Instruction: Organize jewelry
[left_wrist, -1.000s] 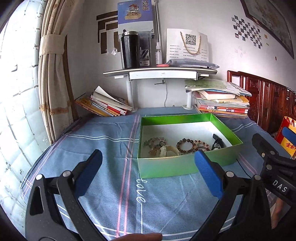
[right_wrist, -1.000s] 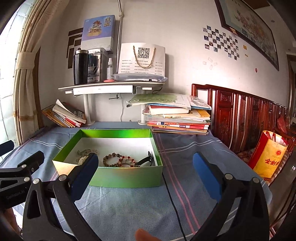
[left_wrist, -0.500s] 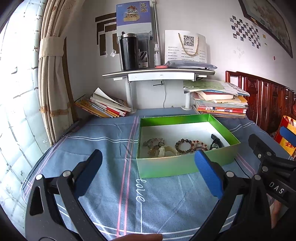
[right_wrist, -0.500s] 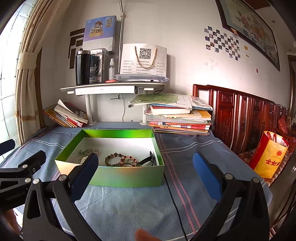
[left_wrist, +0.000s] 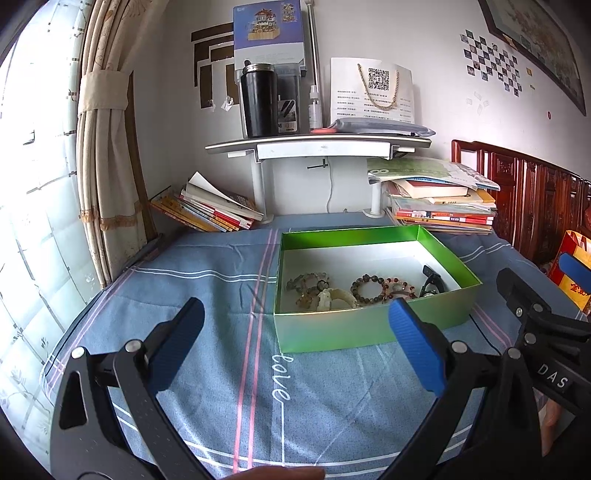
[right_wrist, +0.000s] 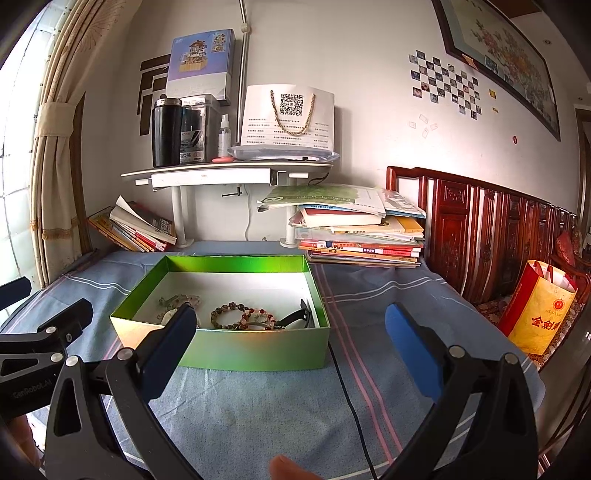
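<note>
A green box with a white floor sits open on the tabletop, which is covered by a blue cloth with pink and white stripes. All the jewelry lies inside it, gathered toward the near wall. At the left is a greenish bead bracelet, with a pale jade-like bangle just in front of it. In the middle lies a dark bead bracelet, touching a red and pink bead bracelet. In the right corner rests a black watch.

The left claw hovers over the cloth short of the box, its 2 blue-padded fingers spread wide with nothing between them. The right claw is likewise released and empty, held near the box's front wall; from its camera the left finger pad overlaps the view of the box's near left part. Each claw's camera catches the other claw at the frame edge.

A black cable runs across the cloth to the right of the box. Behind it stand a white shelf carrying a black tumbler, and stacks of books on either side.
</note>
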